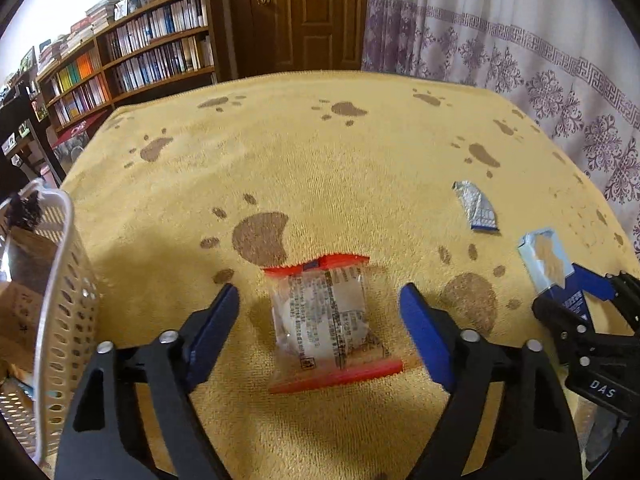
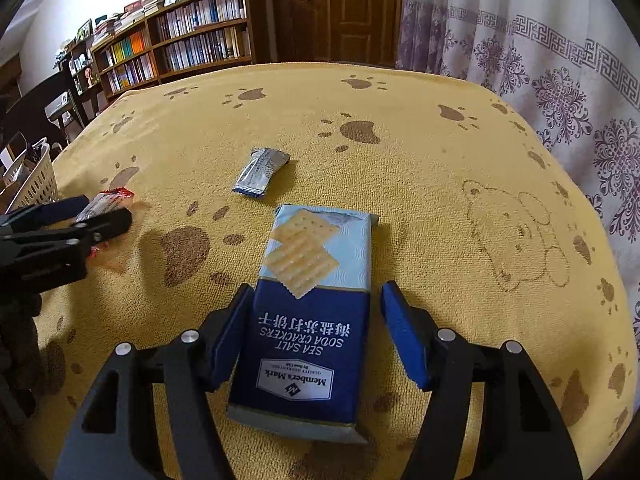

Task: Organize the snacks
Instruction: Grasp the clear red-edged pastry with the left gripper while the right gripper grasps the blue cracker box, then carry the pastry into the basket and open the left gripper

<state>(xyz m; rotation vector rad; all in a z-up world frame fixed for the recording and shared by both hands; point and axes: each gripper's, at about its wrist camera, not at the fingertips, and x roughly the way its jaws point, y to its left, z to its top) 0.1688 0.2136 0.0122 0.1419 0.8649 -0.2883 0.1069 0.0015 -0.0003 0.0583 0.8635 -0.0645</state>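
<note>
Yellow towelling printed with brown paw marks covers the table (image 2: 440,200), with a bookcase (image 2: 192,44), a wooden door (image 2: 344,12) and a patterned curtain (image 2: 540,60) behind it. At the near middle of the cloth lies the blue cracker pack (image 2: 308,320), marked sea salt soda crackers, flat on the cloth. The right gripper (image 2: 314,334) stands spread around it: the left finger looks to touch the pack's edge, the right finger stands clear of it, so nothing is clamped. Just beyond the cracker pack's far end lies a small silver-blue wrapper (image 2: 260,174). Left of the cracker pack is a clear packet with red ends (image 1: 332,322), flat on the cloth between the wide-open fingers of the left gripper (image 1: 320,320), which touch nothing. Farther left from the cracker pack, at the table's edge, stands a white perforated basket (image 1: 60,300).
</note>
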